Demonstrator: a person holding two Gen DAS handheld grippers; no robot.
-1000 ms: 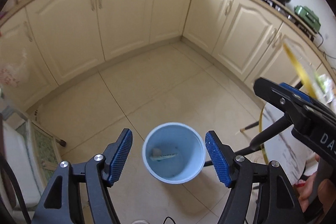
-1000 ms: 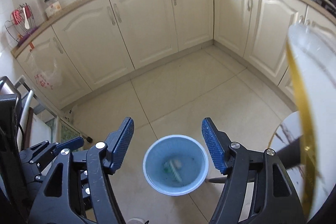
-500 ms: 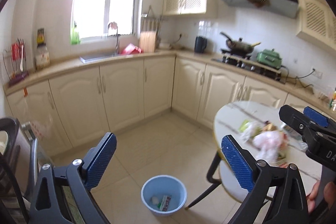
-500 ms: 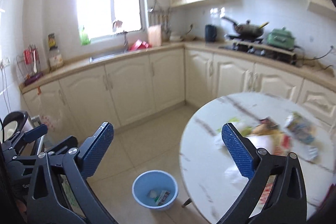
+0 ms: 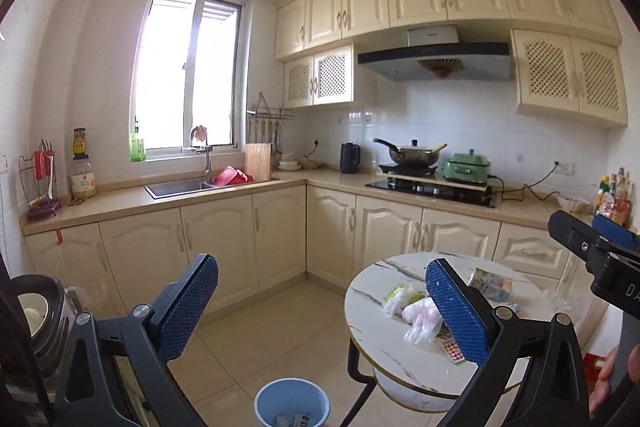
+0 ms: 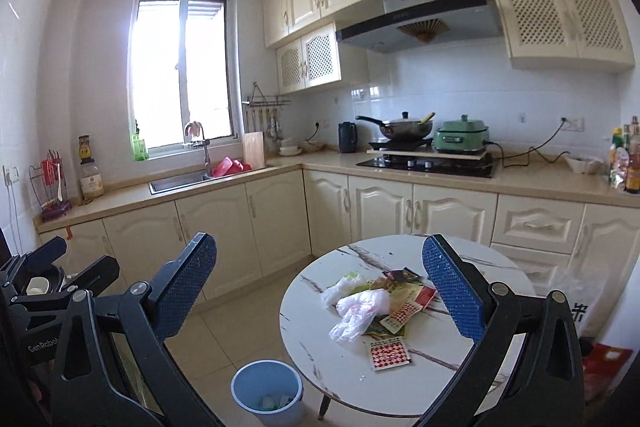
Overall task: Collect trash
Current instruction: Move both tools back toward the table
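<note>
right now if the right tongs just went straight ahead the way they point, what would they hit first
Probably nothing near: the open right tongs aim over the far rim of the round marble table, above the trash pile, toward the lower cabinets below the stove. Depth is uncertain.

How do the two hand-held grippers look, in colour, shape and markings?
Both look alike: the left hand-held gripper and the right hand-held gripper have black, angular plastic frames with triangular cut-outs and silver screws. Each finger carries a long blue pad with a fine dotted texture. White "GenRobot" lettering marks the left body. No cables or sleeves show.
</note>
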